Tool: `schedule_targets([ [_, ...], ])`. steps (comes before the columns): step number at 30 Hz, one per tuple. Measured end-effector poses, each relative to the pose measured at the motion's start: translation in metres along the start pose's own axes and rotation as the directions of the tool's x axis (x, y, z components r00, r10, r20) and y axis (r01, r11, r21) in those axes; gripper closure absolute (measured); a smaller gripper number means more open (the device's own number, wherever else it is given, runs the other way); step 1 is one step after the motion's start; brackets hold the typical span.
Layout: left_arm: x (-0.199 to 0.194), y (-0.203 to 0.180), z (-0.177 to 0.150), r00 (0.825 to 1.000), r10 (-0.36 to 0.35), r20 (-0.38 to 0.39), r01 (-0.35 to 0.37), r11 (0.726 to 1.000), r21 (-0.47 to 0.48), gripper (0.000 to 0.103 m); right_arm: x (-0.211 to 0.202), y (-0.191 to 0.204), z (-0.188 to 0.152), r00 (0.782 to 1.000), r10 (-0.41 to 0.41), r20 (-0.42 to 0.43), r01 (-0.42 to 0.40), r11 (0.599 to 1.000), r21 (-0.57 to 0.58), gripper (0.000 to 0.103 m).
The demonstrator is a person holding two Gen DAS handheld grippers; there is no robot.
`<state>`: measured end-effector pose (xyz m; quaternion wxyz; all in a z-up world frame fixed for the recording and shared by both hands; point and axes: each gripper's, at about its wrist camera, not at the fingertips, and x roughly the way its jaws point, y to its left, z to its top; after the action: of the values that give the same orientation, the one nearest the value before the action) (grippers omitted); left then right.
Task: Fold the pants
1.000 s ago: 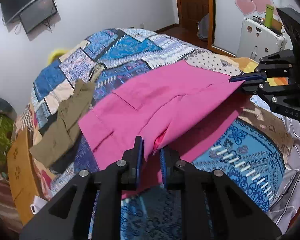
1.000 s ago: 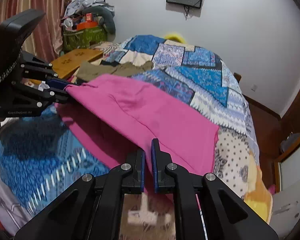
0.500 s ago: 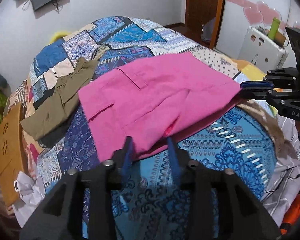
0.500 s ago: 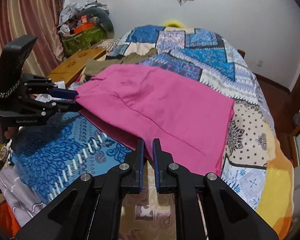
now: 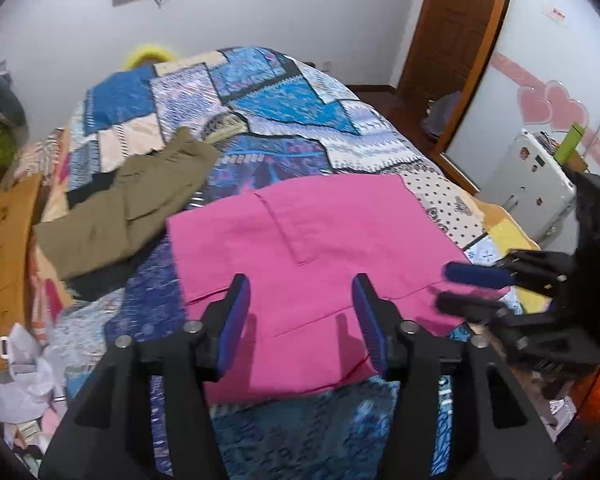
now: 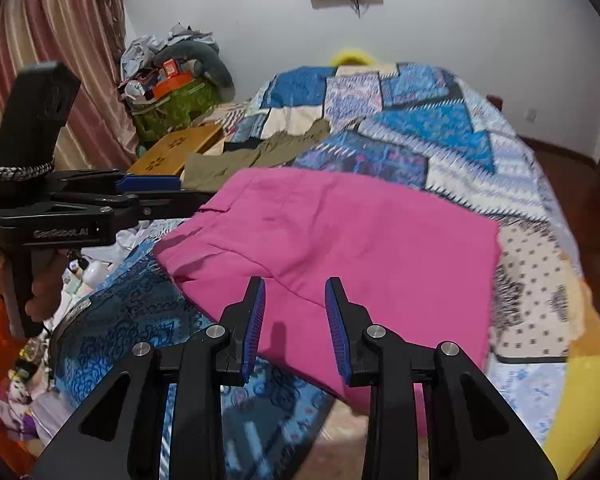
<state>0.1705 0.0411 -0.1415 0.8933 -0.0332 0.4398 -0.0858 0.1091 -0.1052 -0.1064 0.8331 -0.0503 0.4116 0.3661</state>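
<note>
The pink pants [image 5: 312, 264] lie folded flat on the patchwork bed, also in the right wrist view [image 6: 340, 240]. My left gripper [image 5: 300, 296] is open and empty, just above the pants' near edge. My right gripper [image 6: 295, 300] is open and empty, over the near edge of the pants. In the left wrist view the right gripper [image 5: 472, 288] shows at the right corner of the pants, jaws apart. In the right wrist view the left gripper [image 6: 188, 192] shows at the pants' left corner.
Olive-green pants [image 5: 128, 208] lie crumpled on the bed [image 5: 260, 92] behind the pink ones, also in the right wrist view [image 6: 260, 152]. A wooden board [image 6: 176, 152] sits at the bed's left side. A white appliance [image 5: 528, 188] stands right. Clutter [image 5: 24, 384] lies on the floor.
Both grippers have let go of the pink pants and opened. The lifted top layer has dropped flat onto the bed. Both grippers have drawn back a little.
</note>
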Motion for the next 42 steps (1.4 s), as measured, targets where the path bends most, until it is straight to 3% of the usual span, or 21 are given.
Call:
schedule_targets([
  [4, 0.023, -0.004, -0.010, 0.999, 0.016, -0.046, -0.015, 1.000, 0.027, 0.039, 0.023, -0.007, -0.007, 0.997, 0.016, -0.070, -0.014, 0.999, 0.034, 0.075],
  [7, 0.045, -0.001, -0.027, 0.988, 0.117, -0.098, -0.110, 0.991, 0.075, 0.037, 0.031, -0.013, -0.016, 0.994, 0.020, -0.105, -0.016, 0.999, 0.045, 0.075],
  [9, 0.043, 0.008, -0.033, 0.991, 0.095, -0.091, -0.091, 0.995, 0.049, 0.036, 0.025, -0.018, -0.022, 0.995, 0.020, -0.093, -0.016, 0.999, 0.043, 0.075],
  [14, 0.032, 0.029, -0.043, 0.986, 0.137, -0.094, -0.134, 0.990, 0.033, 0.034, 0.009, -0.035, -0.034, 0.996, -0.008, -0.085, 0.015, 0.997, 0.074, 0.075],
  [22, 0.014, 0.042, -0.059, 0.988, 0.134, -0.078, -0.132, 0.991, 0.028, 0.029, -0.017, -0.064, -0.054, 0.994, -0.075, -0.078, 0.087, 0.984, 0.154, 0.075],
  [27, 0.012, 0.040, -0.062, 0.986, 0.149, -0.077, -0.145, 0.988, 0.049, 0.024, -0.030, -0.083, -0.071, 0.988, -0.128, -0.088, 0.145, 0.966, 0.214, 0.071],
  [29, 0.010, 0.040, -0.065, 0.986, 0.150, -0.076, -0.145, 0.988, 0.060, 0.023, -0.034, -0.091, -0.078, 0.989, -0.124, -0.086, 0.142, 0.959, 0.246, 0.064],
  [35, 0.000, 0.044, -0.061, 0.985, 0.149, -0.091, -0.147, 0.989, 0.029, 0.023, -0.042, -0.097, -0.080, 0.986, -0.131, -0.100, 0.152, 0.957, 0.248, 0.062],
  [42, -0.005, 0.063, -0.028, 0.977, 0.205, -0.063, -0.205, 0.979, -0.007, 0.023, -0.051, -0.103, -0.055, 0.986, -0.159, -0.057, 0.168, 0.960, 0.223, 0.059],
])
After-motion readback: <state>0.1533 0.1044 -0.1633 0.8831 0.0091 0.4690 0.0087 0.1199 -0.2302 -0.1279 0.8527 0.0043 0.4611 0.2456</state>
